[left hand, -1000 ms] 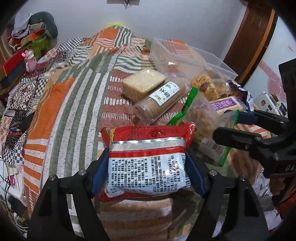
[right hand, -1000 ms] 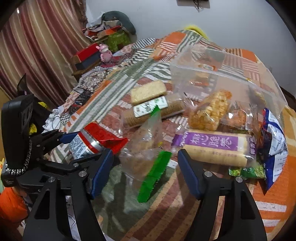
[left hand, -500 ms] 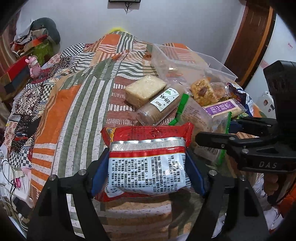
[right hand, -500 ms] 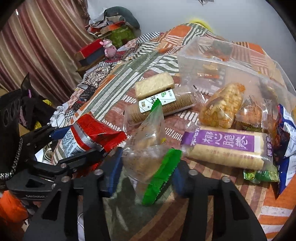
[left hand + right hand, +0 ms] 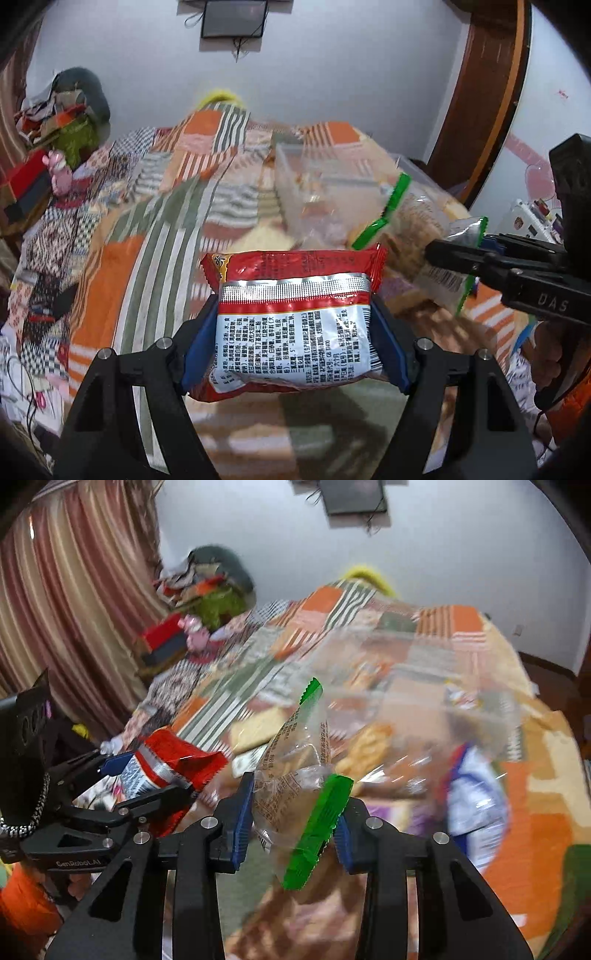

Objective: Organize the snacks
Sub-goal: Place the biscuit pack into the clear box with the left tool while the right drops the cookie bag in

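I am holding the red snack packet (image 5: pixel 295 321) in my left gripper (image 5: pixel 295 347), its blue pads (image 5: pixel 388 350) pressing in on both sides so the jaws are standing only packet-wide apart; the printed white back is facing the camera and the crimped red top edge is pointing away, above the patchwork bedspread (image 5: pixel 122 266). My right gripper (image 5: pixel 293 819) is pinching the clear cracker bag with green seals (image 5: pixel 295 771) — jaws drawn in close on the crumpled plastic, one green seal sticking up, the other hanging down between the fingers. From the left wrist view that same bag (image 5: pixel 413 236) is sitting lifted, just to the right of the red packet and a little beyond it. Beyond both, the clear plastic bin (image 5: pixel 321 192) is resting on the bedspread, blurred, with more snack packs lying beside it — I cannot tell them apart. A dark wall screen (image 5: pixel 233 17) is hanging on the far wall, and striped curtains (image 5: pixel 66 602) are showing at the left in the right wrist view.
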Action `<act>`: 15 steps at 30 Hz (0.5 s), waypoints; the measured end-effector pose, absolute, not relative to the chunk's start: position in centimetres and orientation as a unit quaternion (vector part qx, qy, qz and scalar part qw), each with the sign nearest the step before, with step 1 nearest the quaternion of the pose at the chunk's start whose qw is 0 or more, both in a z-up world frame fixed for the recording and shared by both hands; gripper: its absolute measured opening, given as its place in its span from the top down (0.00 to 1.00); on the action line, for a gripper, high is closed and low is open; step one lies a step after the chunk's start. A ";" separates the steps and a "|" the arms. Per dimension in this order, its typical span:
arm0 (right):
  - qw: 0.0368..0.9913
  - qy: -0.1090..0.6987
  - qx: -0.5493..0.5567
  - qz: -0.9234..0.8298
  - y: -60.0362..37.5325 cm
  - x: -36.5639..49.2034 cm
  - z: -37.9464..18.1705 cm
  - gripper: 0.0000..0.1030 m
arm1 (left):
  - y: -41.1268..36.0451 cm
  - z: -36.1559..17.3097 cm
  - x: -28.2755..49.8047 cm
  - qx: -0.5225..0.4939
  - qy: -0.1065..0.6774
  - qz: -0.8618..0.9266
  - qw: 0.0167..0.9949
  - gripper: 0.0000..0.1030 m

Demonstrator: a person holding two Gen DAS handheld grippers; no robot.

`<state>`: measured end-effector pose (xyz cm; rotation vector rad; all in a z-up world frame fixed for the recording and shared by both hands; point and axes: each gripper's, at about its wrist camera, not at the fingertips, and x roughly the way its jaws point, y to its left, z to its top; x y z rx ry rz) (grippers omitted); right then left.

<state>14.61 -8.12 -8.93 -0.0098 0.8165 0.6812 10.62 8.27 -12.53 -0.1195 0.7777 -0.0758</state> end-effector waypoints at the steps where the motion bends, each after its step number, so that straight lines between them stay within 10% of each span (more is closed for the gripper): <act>1: 0.867 0.383 -0.002 0.320 -8.6 14.9 -8.6 0.67 | 8.1 -12.2 11.0 -0.057 0.375 -0.038 0.924 0.26; 15: 0.914 0.321 0.015 0.249 -14.3 19.5 -5.1 0.67 | 4.4 -8.3 20.2 -0.048 0.331 -0.051 0.941 0.26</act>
